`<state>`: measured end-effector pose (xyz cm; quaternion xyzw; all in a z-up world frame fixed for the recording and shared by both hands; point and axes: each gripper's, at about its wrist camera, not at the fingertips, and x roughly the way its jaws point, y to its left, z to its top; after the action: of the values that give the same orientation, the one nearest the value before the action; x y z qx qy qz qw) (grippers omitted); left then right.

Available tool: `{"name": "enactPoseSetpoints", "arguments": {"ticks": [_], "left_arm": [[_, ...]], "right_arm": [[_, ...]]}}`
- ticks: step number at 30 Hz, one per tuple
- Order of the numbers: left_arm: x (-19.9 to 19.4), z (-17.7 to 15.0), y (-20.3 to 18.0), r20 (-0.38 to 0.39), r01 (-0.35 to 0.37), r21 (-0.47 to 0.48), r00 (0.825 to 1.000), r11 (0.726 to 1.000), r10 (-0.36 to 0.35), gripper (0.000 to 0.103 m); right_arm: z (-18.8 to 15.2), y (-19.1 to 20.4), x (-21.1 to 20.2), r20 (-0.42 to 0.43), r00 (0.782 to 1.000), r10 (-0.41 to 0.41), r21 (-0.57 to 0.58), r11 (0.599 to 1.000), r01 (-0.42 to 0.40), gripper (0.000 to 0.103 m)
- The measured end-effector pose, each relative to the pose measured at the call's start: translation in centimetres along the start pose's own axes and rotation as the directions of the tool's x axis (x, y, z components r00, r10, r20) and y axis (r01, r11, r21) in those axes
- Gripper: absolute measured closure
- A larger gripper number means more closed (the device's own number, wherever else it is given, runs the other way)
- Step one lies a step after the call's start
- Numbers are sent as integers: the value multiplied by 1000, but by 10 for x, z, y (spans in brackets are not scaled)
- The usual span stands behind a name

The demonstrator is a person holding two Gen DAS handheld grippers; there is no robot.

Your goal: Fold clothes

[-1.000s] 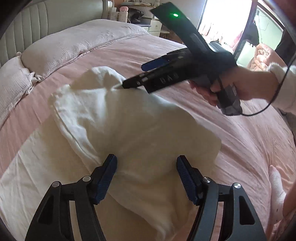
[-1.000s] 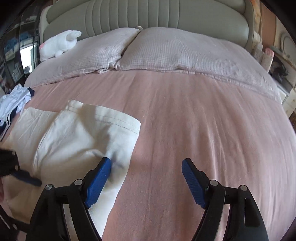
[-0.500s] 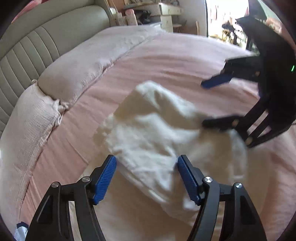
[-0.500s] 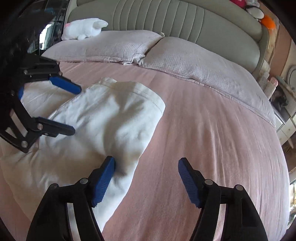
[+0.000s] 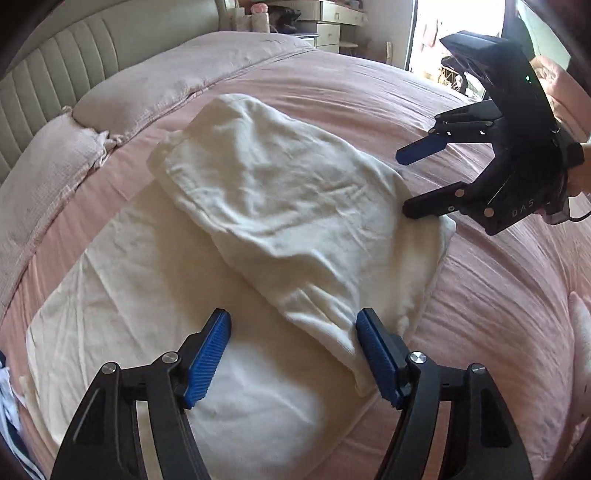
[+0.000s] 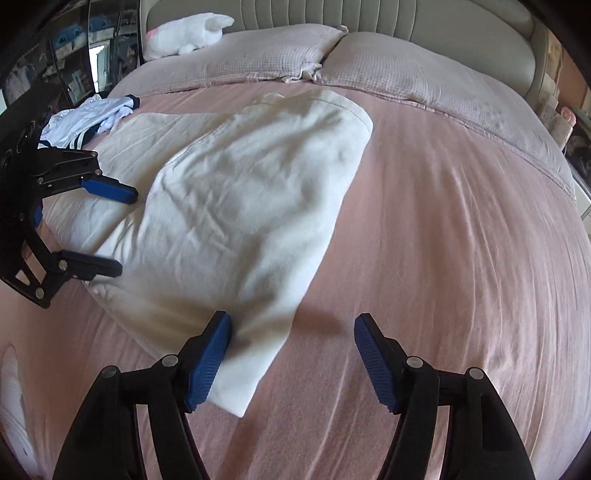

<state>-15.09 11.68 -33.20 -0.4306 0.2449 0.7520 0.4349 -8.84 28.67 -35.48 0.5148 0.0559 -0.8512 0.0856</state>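
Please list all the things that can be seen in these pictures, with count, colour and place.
cream garment: one, cream-white, partly folded, middle of the bed
bedsheet: one, pink, covers the bed
pillows: two, pale grey-pink, along the headboard
headboard: one, grey-green, padded, behind the pillows
plush toy: one, white, on the far-left pillow
striped garment: one, white and navy, crumpled beside the cream garment
left gripper: black, blue pads, open over the garment
right gripper: black, blue pads, open at the garment's edge

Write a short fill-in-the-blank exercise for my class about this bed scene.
1. The folded cream cotton garment lies on a ____ bedsheet.
2. The white plush toy rests on a ____.
3. Both the left claw and right claw stand ____.

Answers: pink; pillow; open
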Motion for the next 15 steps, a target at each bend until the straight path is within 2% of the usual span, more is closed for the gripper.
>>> {"name": "enactPoseSetpoints", "arguments": {"ticks": [2,4,6,7,10,12,15], "left_arm": [[-13,-2,2,19,30,-23,999,999,-29,34],[-23,7,3,102,75,-40,992,996,-71,34],[-21,17,-2,137,64,-29,989,998,-60,34],[-14,20,-6,116,59,-14,992,998,-57,34],[11,6,-10,-23,-23,52,999,998,24,33],[2,-1,1,-21,-17,-31,1000,999,16,32],[-12,-5,9,10,16,-124,1000,992,-15,33]], "right_arm": [[-4,-3,-11,12,1000,9,28,1000,-9,35],[-7,-4,-24,50,998,29,65,997,-32,35],[-8,-1,-25,73,997,11,94,995,-18,35],[-9,1,-20,49,999,16,88,996,-21,35],[-13,9,-5,-20,999,29,68,997,-28,35],[-21,5,-9,-26,1000,-8,25,1000,9,35],[-32,-13,-15,-74,993,-92,56,994,96,35]]}}
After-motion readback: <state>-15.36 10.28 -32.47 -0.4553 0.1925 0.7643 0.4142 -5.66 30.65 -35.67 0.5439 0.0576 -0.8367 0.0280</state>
